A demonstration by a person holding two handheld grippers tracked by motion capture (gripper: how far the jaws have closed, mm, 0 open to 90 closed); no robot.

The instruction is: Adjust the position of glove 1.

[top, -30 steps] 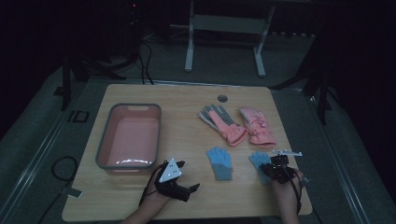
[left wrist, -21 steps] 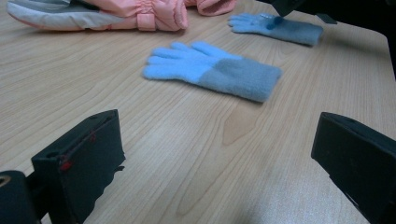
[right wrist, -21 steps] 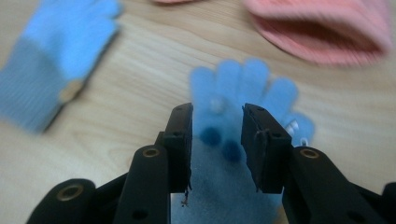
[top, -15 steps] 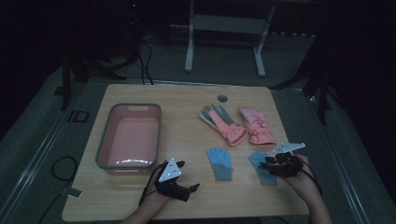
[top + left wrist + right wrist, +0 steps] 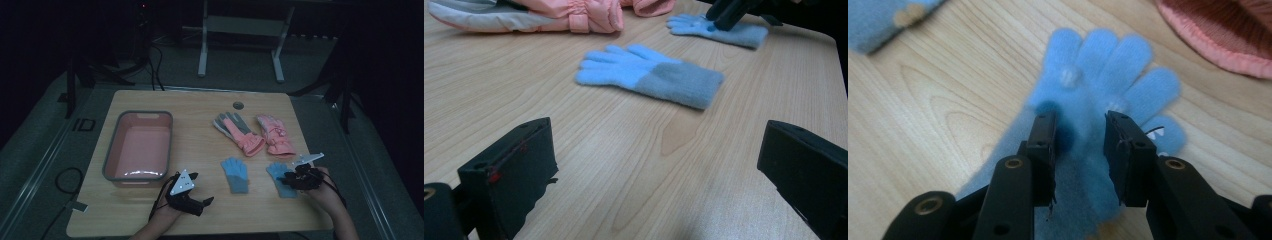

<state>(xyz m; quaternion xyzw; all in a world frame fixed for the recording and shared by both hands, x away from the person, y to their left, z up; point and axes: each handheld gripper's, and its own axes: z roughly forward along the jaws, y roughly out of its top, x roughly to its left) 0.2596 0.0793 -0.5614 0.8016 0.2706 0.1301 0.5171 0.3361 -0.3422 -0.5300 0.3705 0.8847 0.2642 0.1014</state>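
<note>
Blue glove (image 5: 1088, 140): laid flat at the bench's (image 5: 200, 107) right front, pinched at the palm.
Right gripper (image 5: 1080, 135): shifted rightward since before; jaws lately narrowed, fabric bunched between them.
Left gripper (image 5: 654, 165): unmoved, jaws spread wide, nothing held.

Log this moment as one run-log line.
right gripper: jaws closing on fuzzy blue knit glove | left gripper: open, idle | grey-rimmed pink plastic bin: empty

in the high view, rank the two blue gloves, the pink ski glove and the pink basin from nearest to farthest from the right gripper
1. Right blue glove, under the right gripper.
2. Left blue glove, just leftward.
3. Pink ski glove, behind, about as close as the left blue glove.
4. Pink basin, far left.
</note>
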